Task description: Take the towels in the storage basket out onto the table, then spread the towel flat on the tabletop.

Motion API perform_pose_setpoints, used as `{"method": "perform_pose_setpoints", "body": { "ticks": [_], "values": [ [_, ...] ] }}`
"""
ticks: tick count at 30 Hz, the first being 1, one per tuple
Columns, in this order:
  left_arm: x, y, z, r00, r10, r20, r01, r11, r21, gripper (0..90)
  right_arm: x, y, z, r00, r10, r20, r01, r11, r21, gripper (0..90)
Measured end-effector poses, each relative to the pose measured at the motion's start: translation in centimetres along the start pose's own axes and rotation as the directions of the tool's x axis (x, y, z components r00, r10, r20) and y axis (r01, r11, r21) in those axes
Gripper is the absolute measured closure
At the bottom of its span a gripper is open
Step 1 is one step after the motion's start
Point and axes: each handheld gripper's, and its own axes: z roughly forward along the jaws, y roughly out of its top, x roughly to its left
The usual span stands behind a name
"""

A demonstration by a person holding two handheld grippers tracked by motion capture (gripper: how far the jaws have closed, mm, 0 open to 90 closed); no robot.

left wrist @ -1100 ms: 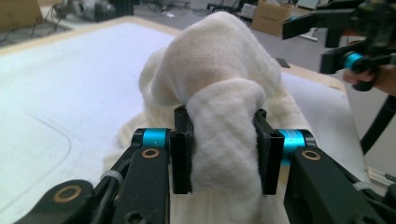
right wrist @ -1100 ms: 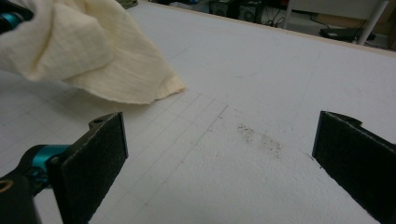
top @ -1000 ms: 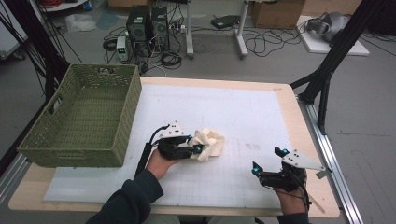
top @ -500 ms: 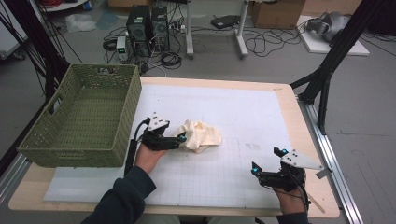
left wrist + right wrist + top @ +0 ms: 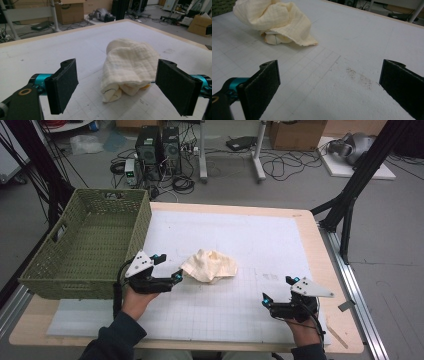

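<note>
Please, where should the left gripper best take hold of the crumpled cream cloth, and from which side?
Probably at the raised fold on the near-left edge of the cloth, approached low from the basket side. The left gripper, whose jaws have just opened, already faces that bunched, thick end, with nothing between them; the far edge lies flat on the mat.

Your cloth (image 5: 130, 67) is a cream woven fabric, soft, matt, finely crinkled like gauze, with a stitched hem along the edge. The mat (image 5: 260, 240) under it is white and matt, printed with a faint grid, lightly soiled with brown specks in the right gripper view. The table (image 5: 327, 270) rim looks like pale wood. Your basket (image 5: 85, 245) is olive-green wickerwork of plastic look, slightly glossy. Left gripper (image 5: 117, 87) and right gripper (image 5: 329, 85) pads are black, rough, felt-like; the fittings behind them are glossy teal metal.
</note>
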Motion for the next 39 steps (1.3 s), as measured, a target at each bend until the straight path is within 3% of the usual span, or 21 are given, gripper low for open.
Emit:
{"method": "perform_pose_setpoints", "body": {
  "ticks": [5, 25, 39],
  "values": [
    [0.1, -0.8, -0.7, 1.0, -0.004, -0.003, 0.004, 1.0, 0.008, 18.3, 0.2, 0.0, 0.6, 0.9998, 0.004, -0.02, -0.003, 0.999, 0.035, 2.4],
    [0.1, -1.5, -0.7, 0.9997, -0.014, -0.017, 0.015, 0.9994, 0.032, 18.9, 0.4, -0.1, 0.9, 1.0, -0.003, -0.009, 0.003, 0.999, 0.041, 2.4],
    [0.3, -1.9, -0.9, 0.9995, -0.014, -0.027, 0.015, 0.9991, 0.039, 19.0, 1.3, 0.5, 2.2, 0.9978, -0.047, -0.047, 0.049, 0.998, 0.042, 2.7]
  ]
}}
